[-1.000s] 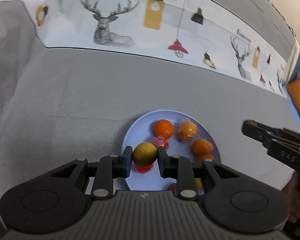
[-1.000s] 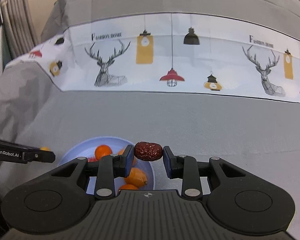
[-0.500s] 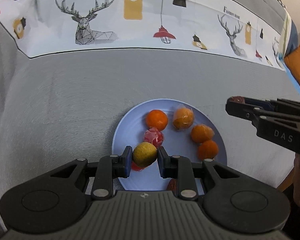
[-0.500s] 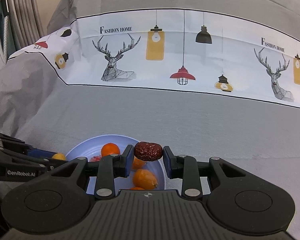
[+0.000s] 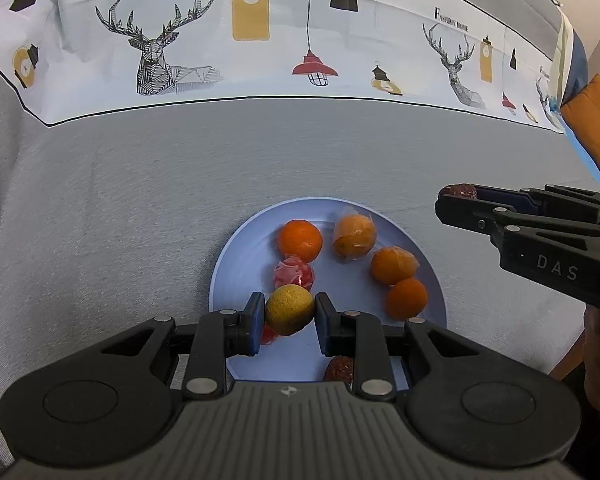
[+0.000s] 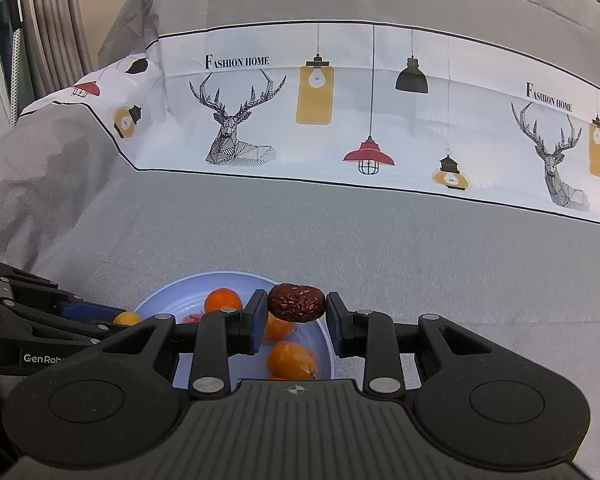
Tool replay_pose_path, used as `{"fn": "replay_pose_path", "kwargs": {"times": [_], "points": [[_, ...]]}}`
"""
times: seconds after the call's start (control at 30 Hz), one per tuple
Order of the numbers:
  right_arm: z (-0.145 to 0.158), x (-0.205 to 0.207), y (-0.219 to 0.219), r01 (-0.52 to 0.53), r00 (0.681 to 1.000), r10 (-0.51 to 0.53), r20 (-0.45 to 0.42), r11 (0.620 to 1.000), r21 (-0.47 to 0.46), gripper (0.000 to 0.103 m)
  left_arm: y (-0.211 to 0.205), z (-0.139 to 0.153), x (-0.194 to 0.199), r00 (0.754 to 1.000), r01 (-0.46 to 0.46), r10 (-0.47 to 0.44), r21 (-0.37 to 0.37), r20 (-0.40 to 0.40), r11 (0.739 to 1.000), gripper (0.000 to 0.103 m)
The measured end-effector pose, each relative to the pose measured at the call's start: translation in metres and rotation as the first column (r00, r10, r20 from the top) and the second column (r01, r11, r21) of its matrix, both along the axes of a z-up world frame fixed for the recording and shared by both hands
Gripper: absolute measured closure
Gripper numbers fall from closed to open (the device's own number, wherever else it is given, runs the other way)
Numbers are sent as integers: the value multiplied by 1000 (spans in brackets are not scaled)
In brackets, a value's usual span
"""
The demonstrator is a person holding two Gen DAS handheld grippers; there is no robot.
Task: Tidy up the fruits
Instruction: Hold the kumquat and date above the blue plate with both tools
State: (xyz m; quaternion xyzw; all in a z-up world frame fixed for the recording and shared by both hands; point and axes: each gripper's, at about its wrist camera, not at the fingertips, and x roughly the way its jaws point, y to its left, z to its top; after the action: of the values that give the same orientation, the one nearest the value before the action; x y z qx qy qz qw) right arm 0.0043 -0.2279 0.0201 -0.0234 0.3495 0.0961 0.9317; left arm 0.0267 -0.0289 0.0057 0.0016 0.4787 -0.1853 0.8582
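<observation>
Item one: left gripper (image 5: 288,316), jaws clamped on a round yellow-green fruit (image 5: 290,309), poised over the six o'clock side of the round pale blue plate (image 5: 236,264) on the grey bedspread (image 5: 140,208), probably for release among the oranges (image 5: 300,240). Item two: right gripper (image 6: 296,312), jaws clamped on a wrinkled dark red date (image 6: 296,303), waiting near the plate's three o'clock rim, likely its turn next.

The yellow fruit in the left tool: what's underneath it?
Below the yellow fruit is the blue plate, with a red piece peeking out just under it. The fruit and the left tool cover the rest of that piece.
</observation>
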Motion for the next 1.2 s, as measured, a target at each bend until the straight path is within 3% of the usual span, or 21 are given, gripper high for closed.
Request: {"fn": "replay_pose_path", "kwargs": {"times": [1.03, 1.2], "points": [[-3, 0, 11, -58, 998, 58, -7, 998, -32, 70, -11, -1, -2, 997, 75, -75, -8, 3, 997, 74], [-3, 0, 12, -61, 998, 61, -10, 998, -35, 70, -10, -1, -1, 997, 79, -79, -37, -2, 996, 74]]}}
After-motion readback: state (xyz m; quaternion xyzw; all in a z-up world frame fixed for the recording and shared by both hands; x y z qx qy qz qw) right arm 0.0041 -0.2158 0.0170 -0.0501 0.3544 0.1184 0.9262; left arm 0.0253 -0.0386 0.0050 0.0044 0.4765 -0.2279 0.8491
